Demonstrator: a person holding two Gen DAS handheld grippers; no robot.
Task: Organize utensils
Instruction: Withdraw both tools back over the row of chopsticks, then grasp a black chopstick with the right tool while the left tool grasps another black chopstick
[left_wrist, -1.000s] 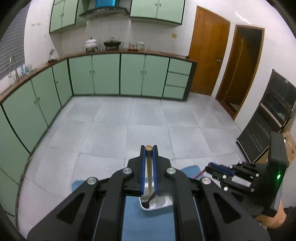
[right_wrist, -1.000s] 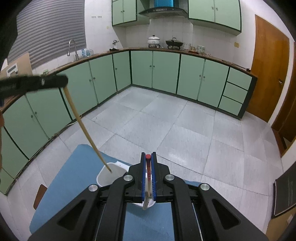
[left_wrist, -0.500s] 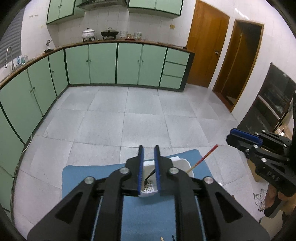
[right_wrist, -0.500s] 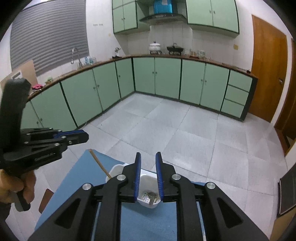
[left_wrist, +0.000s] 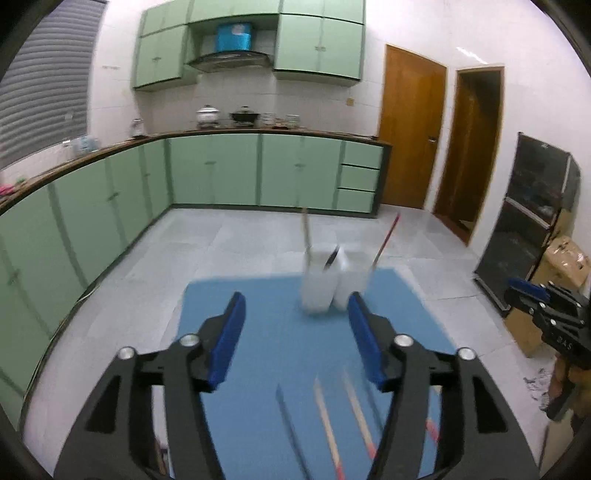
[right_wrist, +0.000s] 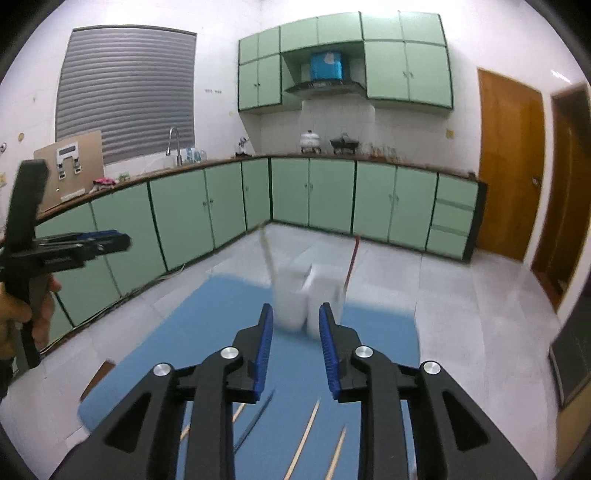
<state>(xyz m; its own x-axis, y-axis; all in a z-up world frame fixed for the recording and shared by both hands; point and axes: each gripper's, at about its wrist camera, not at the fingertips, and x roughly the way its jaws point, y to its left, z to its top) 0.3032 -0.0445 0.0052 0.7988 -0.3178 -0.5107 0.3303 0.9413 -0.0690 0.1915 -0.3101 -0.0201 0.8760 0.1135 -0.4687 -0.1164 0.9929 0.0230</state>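
Hovering empty, your left gripper (left_wrist: 295, 341) gapes wide, right gripper (right_wrist: 295, 349) narrower; align one across a single chopstick (left_wrist: 327, 424) on the mat (left_wrist: 266, 295).

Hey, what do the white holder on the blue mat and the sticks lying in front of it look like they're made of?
The white holder looks like matte, slightly translucent plastic, though blur hides detail. The loose sticks look like pale bare wood or bamboo, tan and unglossy; one darker piece could be metal. The blue mat reads as soft foam or fabric, with no glare.
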